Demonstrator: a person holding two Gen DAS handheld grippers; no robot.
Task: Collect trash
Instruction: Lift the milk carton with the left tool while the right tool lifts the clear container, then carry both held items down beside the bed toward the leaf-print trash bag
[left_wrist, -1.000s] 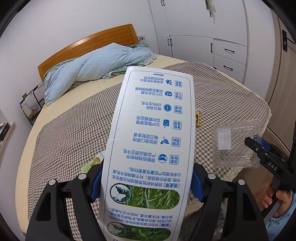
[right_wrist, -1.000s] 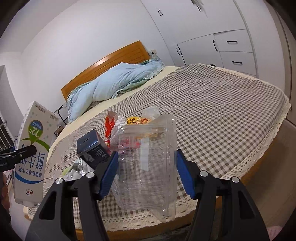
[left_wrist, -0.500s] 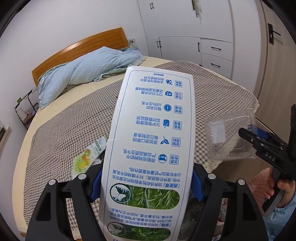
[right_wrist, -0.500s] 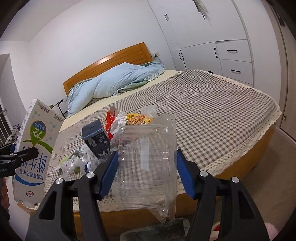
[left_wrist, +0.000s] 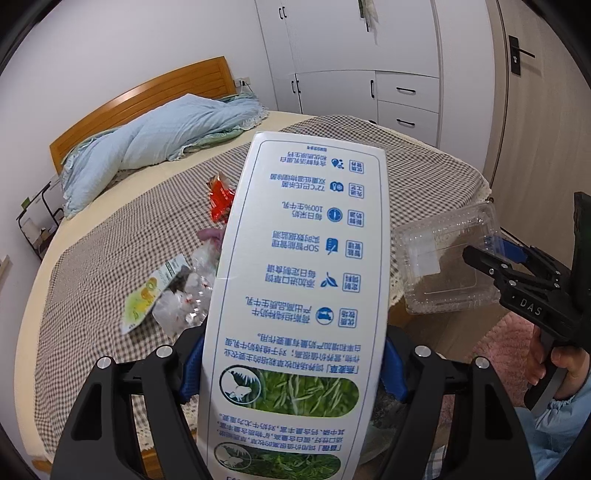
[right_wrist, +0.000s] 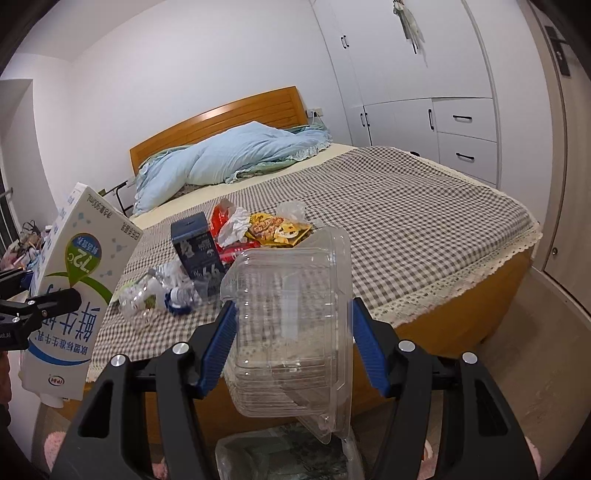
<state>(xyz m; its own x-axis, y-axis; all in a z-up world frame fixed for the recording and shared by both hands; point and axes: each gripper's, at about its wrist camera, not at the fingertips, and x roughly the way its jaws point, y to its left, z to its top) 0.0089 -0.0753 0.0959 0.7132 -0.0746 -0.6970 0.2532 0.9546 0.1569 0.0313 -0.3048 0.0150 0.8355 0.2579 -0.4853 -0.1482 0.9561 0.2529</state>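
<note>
Trash is in both of my grippers now: the left gripper (left_wrist: 291, 365) is clamped on a tall white milk carton (left_wrist: 303, 280), its blue pads pressed to the carton's sides, and the right gripper (right_wrist: 293, 350) is squeezed onto a clear plastic clamshell box (right_wrist: 291, 328). Compared with a second ago, both loads have come away from the bed (right_wrist: 424, 206): the clamshell, which hung over the checked cover then, now sits off the foot edge of the bed, above the floor. In the right wrist view a clear plastic bag (right_wrist: 280, 454), as best I can tell, shows directly beneath the clamshell, which I take to be the place to drop things. I judge that I am carrying both pieces to that bag, with release the next step.

Plenty is left on the bed near its foot corner: a dark blue box (right_wrist: 197, 247), a red wrapper (right_wrist: 221, 218), a yellow snack packet (right_wrist: 275, 229), a crushed clear bottle (right_wrist: 147, 295) and a green-and-yellow drink carton (left_wrist: 147, 295). So I am far from finished, and more trips to the bed will be needed.
</note>
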